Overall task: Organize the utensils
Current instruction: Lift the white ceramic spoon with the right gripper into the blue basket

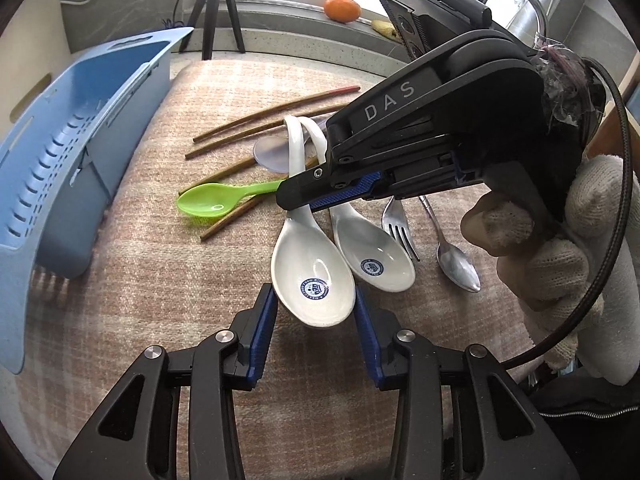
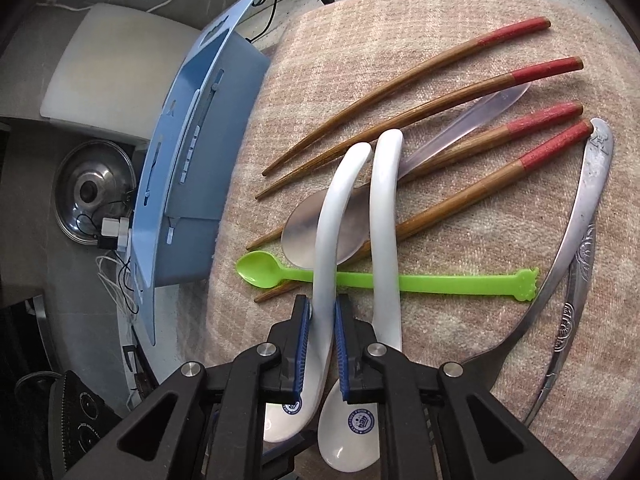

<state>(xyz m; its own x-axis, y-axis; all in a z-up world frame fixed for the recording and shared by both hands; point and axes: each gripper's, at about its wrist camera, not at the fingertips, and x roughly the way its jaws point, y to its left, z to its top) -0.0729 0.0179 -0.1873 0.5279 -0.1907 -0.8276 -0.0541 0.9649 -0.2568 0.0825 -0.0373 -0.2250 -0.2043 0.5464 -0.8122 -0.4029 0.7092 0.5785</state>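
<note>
**Right gripper clamps one soup spoon; left brackets its bowl**

The right gripper (image 2: 322, 320) is closed on the handle of the left white ceramic soup spoon (image 1: 312, 280), pads pressing both sides. The spoon's long axis runs straight ahead along the fingers, handle tip far, bowl back beneath the jaws. The left gripper (image 1: 315, 320) stands partly open, its pads flanking the bowl, contact unclear. The second soup spoon (image 1: 374, 258) lies parallel, just right. The blue rack (image 1: 80, 136) sits to the left.
</note>
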